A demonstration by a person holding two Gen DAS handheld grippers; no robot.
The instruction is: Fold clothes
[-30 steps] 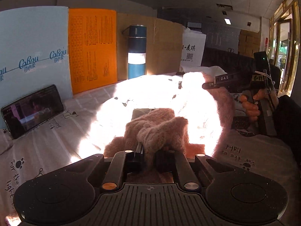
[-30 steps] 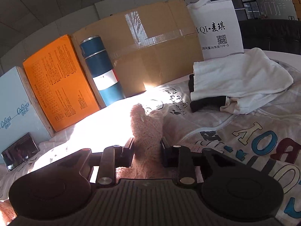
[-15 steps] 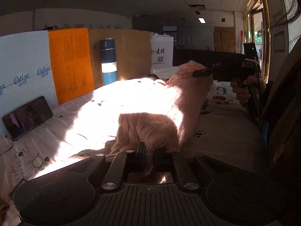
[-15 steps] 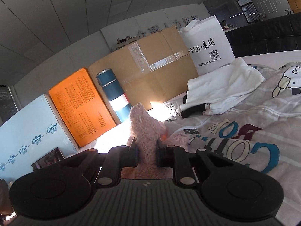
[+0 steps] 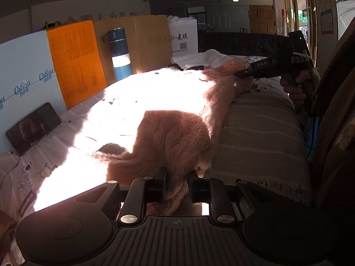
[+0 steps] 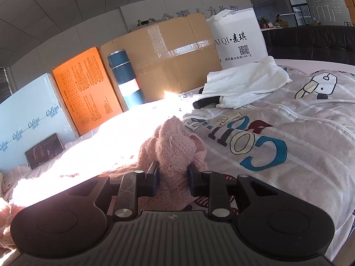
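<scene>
While strong sunlight washes out the middle of the bed (image 5: 261,133), the left wrist view shows the left tongs (image 5: 176,185) clamped on a bunch of the pink knitted sweater (image 5: 175,137), which rises from between the fingers and spreads forward over the striped bedding. The garment stretches away to the right, where the right tongs (image 5: 238,75), held in a hand (image 5: 296,86), pinch its far end. A blue flask (image 5: 119,54) stands by an orange box (image 5: 76,63) and a cardboard box (image 5: 146,44) at the back; a phone (image 5: 33,128) leans at left.

In the right wrist view, the right tongs (image 6: 173,177) grip a bunched fold of the pink knitted sweater (image 6: 175,146) between the fingers, the wool piling up just ahead of them. More of it trails left into the glare. To the right lies a printed hoodie (image 6: 277,146), and beyond it a white garment (image 6: 246,82).
</scene>
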